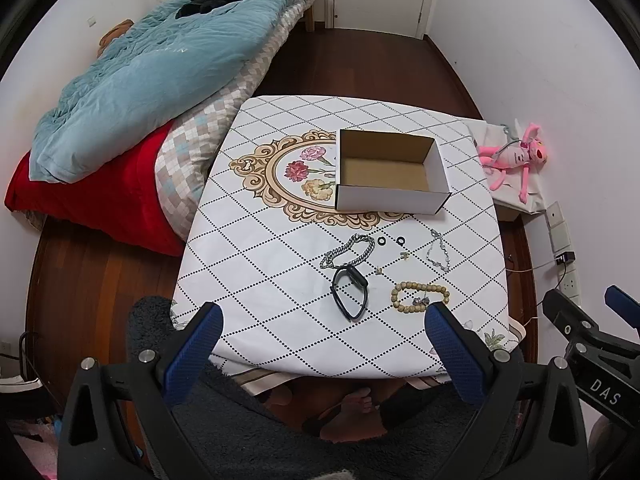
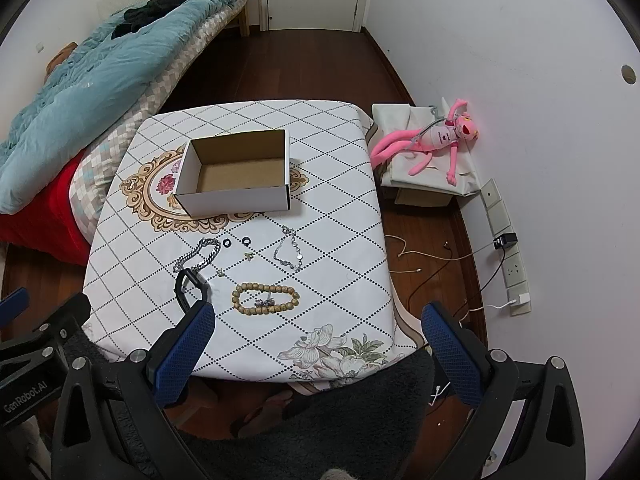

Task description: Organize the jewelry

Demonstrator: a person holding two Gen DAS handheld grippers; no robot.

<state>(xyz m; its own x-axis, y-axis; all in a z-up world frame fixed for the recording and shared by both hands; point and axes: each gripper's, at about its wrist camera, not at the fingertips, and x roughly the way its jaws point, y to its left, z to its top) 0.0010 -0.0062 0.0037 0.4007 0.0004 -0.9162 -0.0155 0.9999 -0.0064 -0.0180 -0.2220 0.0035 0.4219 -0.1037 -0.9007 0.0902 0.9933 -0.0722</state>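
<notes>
An open, empty cardboard box (image 1: 390, 170) (image 2: 236, 176) stands on the table (image 1: 280, 280) (image 2: 340, 240). In front of it lie a silver chain bracelet (image 1: 346, 250) (image 2: 198, 256), two black rings (image 1: 382, 241) (image 2: 228, 243), a thin silver bracelet (image 1: 438, 254) (image 2: 290, 254), small earrings (image 1: 405, 255) (image 2: 249, 256), a black watch band (image 1: 350, 292) (image 2: 192, 284) and a wooden bead bracelet (image 1: 420, 298) (image 2: 266, 300). My left gripper (image 1: 322, 324) is open, above the table's near edge. My right gripper (image 2: 318, 326) is open, above the near right corner.
A bed with a teal duvet (image 1: 160, 64) (image 2: 80, 80) lies left of the table. A pink plush toy (image 1: 516, 158) (image 2: 436, 140) lies on a covered box at the right. Wall sockets and cables (image 2: 500, 240) run along the right wall. A dark rug (image 2: 320, 420) lies below.
</notes>
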